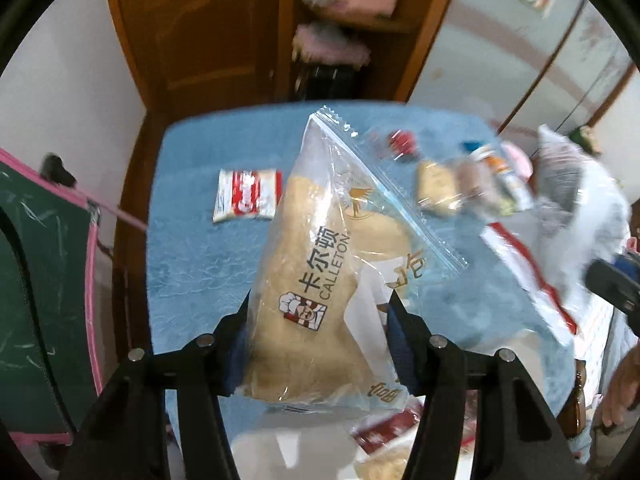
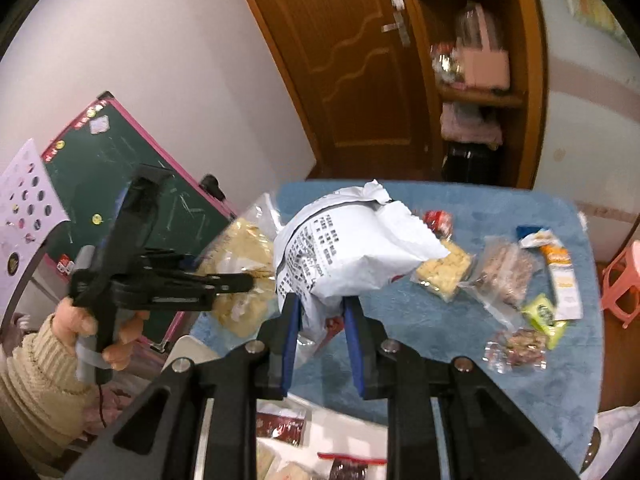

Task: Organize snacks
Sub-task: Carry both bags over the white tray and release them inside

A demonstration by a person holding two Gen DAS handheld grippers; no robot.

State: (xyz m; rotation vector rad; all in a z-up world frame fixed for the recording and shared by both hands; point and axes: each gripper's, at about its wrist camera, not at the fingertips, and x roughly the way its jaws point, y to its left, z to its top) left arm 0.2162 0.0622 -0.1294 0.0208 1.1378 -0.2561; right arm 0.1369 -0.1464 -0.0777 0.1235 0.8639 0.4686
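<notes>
My left gripper (image 1: 320, 312) is shut on a clear Calleton bread packet (image 1: 308, 280) and holds it above the blue table (image 1: 192, 264). The packet also shows in the right wrist view (image 2: 244, 264), with the left gripper (image 2: 248, 280) on it. My right gripper (image 2: 320, 300) is shut on the lower edge of a white plastic bag with black print (image 2: 344, 248), lifted over the table (image 2: 400, 328). Loose snacks lie on the table: a red and white sachet (image 1: 246, 196), a cracker pack (image 2: 442, 270), a brown bar (image 2: 506, 272), an orange stick pack (image 2: 560, 272) and a green pack (image 2: 542, 314).
More packets (image 2: 288, 432) lie on a white surface at the near edge, below my grippers. A green chalkboard with pink frame (image 2: 132, 200) stands left of the table. A wooden door (image 2: 352, 60) and shelf (image 2: 476, 80) are behind. A pink stool (image 2: 624, 280) is at the right.
</notes>
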